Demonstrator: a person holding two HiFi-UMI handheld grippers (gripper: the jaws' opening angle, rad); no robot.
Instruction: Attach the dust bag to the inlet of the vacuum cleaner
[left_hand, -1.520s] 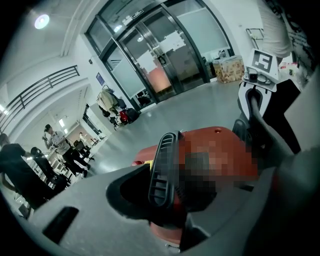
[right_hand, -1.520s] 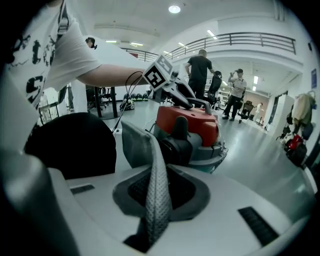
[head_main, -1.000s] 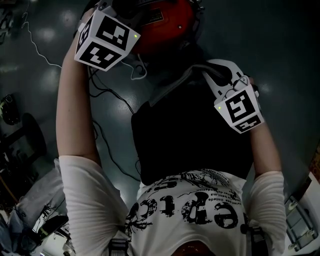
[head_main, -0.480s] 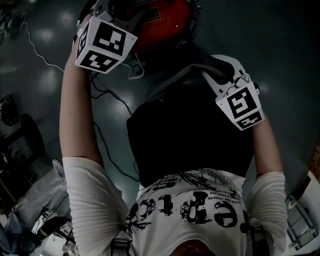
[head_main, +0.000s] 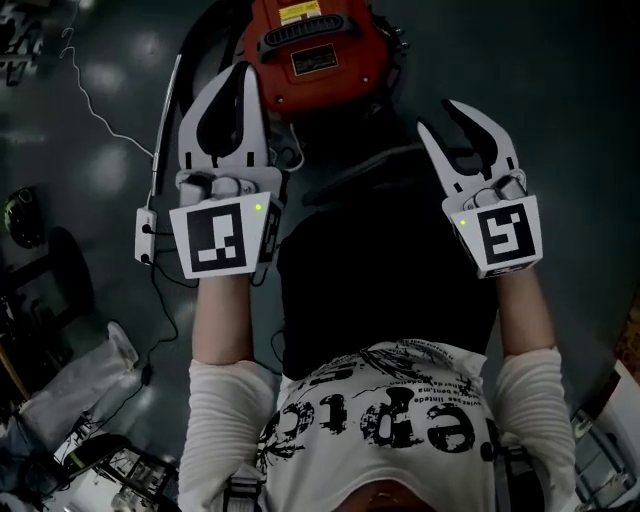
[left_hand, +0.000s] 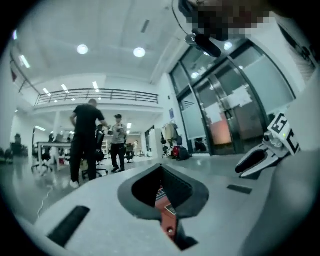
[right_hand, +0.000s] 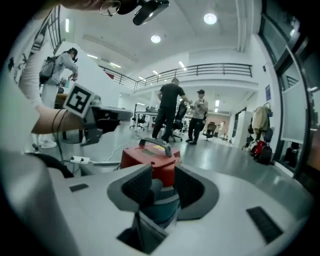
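The red vacuum cleaner (head_main: 315, 50) stands on the dark floor at the top of the head view, its handle and label showing. A black bag-like cloth (head_main: 390, 270) lies between it and my body. My left gripper (head_main: 243, 75) is raised left of the vacuum with its jaws shut and nothing held; in the left gripper view (left_hand: 161, 167) a slice of red vacuum (left_hand: 164, 202) shows past the pads. My right gripper (head_main: 445, 115) hovers over the cloth, its jaws opening. Nothing sits between them (right_hand: 162, 172), and the vacuum (right_hand: 150, 155) stands beyond.
A white cable (head_main: 100, 110) runs across the floor at the left, near a power strip (right_hand: 80, 160). Dark chairs and gear (head_main: 40, 270) crowd the left edge. Two people (right_hand: 172, 107) stand far behind the vacuum.
Both grippers came away from the vacuum and rose, now lower in the head view. The left one rolled, its marker now facing the camera. The vacuum's top is uncovered.
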